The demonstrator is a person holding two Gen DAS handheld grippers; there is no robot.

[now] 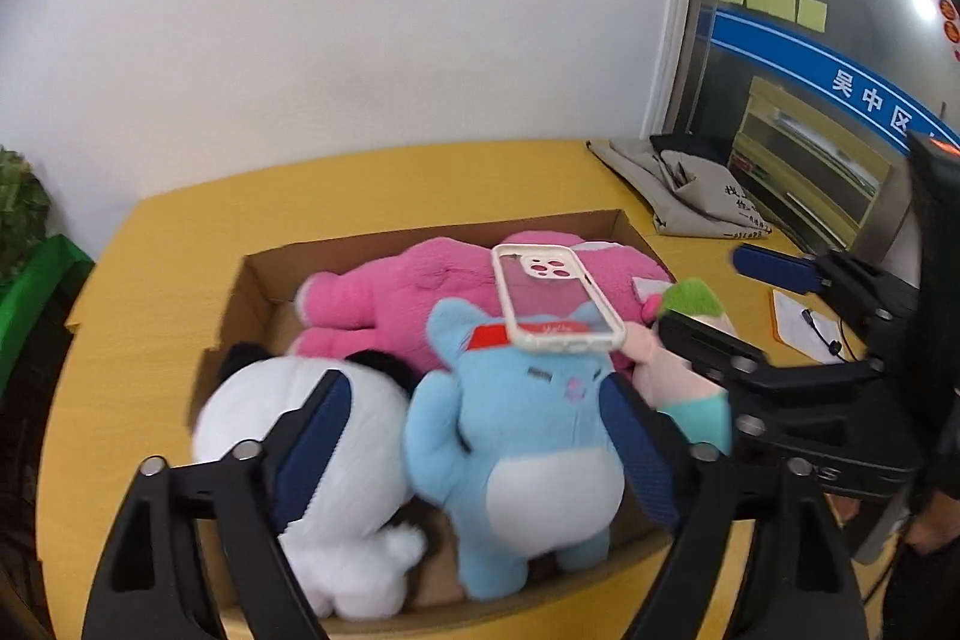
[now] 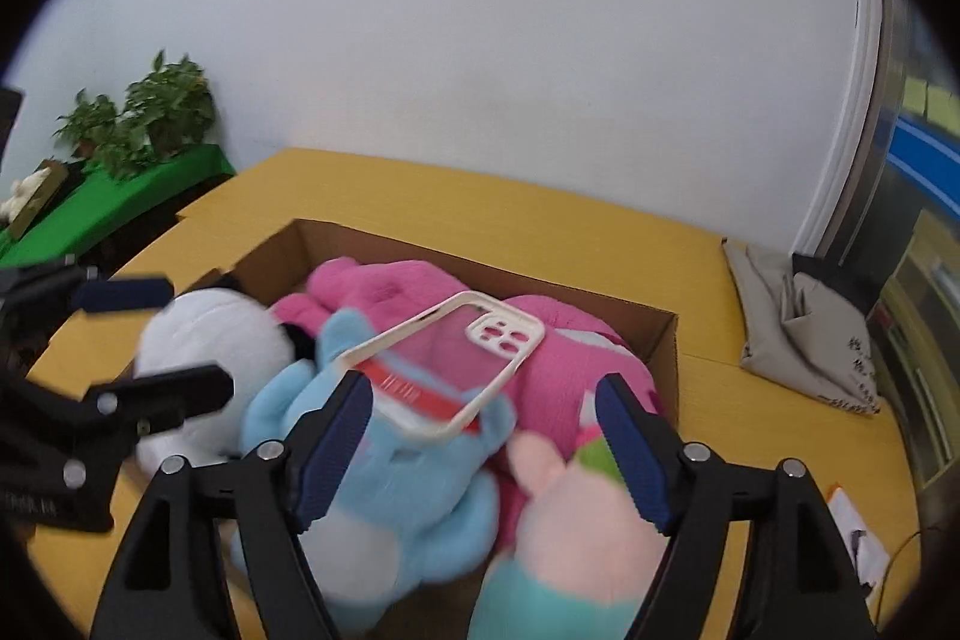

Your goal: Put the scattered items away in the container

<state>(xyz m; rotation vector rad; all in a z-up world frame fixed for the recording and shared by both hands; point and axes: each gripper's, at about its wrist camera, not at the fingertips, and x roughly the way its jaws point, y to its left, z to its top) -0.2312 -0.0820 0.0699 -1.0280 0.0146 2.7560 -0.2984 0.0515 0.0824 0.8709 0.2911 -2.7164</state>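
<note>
Four soft toys fill the cardboard box [image 1: 264,274] on our yellow bench [image 1: 150,292]: pink [image 1: 390,298], white [image 1: 360,436], blue [image 1: 528,436], and a pale pink one [image 2: 576,520]. A clear phone case [image 1: 555,295] with a white rim lies on top. Our left claw [image 1: 480,436] and right claw [image 2: 480,442] both hover wide, holding nothing.

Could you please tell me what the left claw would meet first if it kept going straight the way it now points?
Most likely the blue plush toy lying in the cardboard box: it sits between the open left claw fingers, though depth is hard to judge.
</note>
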